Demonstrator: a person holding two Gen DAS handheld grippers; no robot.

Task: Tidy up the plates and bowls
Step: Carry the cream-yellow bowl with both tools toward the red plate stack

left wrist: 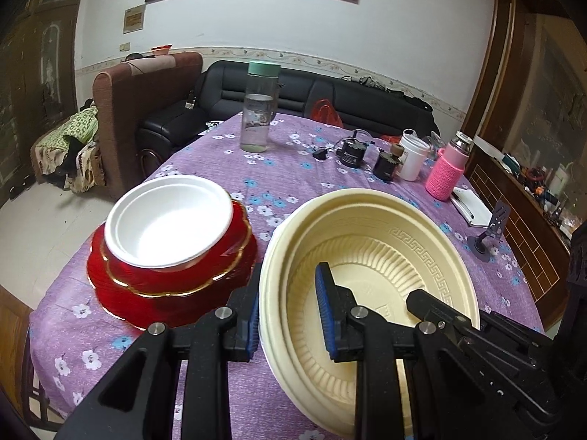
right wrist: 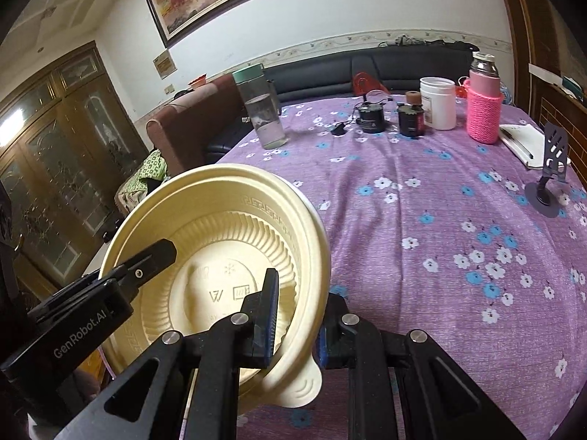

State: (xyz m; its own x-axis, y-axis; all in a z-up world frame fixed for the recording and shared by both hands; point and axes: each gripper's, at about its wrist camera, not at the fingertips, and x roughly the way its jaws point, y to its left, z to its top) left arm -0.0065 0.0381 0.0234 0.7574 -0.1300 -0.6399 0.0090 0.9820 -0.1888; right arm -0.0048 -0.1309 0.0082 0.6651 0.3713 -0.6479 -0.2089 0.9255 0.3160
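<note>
Both pairs of tongs clamped on one cream bowl (left wrist: 370, 267), opposite sides of its rim. Left gripper (left wrist: 290, 315) pinching the near-left wall: one blue pad inside the bowl, the other outside against the rim. Right gripper (right wrist: 295, 319) gripping the same way on the far side, one pad inside on the ribbed wall, the other outside; seen from the left wrist as a black finger reaching in over the right-hand rim. Bowl apparently raised off the tablecloth (right wrist: 422, 220) and tilted, though contact underneath not visible. A second paler rim peeking just behind the cream one, so possibly two nested pieces; cannot tell for sure.

Just left of the left tongs: a white bowl (left wrist: 168, 220) nested in a stack of red plates (left wrist: 172, 286), the likely destination, judging by the task.

Advice for the carry: keep both grips firm and level with each other, since a thin plastic rim flexes and slips under uneven pull. Travel together, same pace. Clear the red plates' scalloped edge before lowering. Centre over the white bowl, flatten the tilt, lower straight, then release both sides at once.

Farther ahead, well clear of the path: water bottle (left wrist: 258, 110), pink-sleeved flask (left wrist: 445, 176), white cup (left wrist: 414, 159).
</note>
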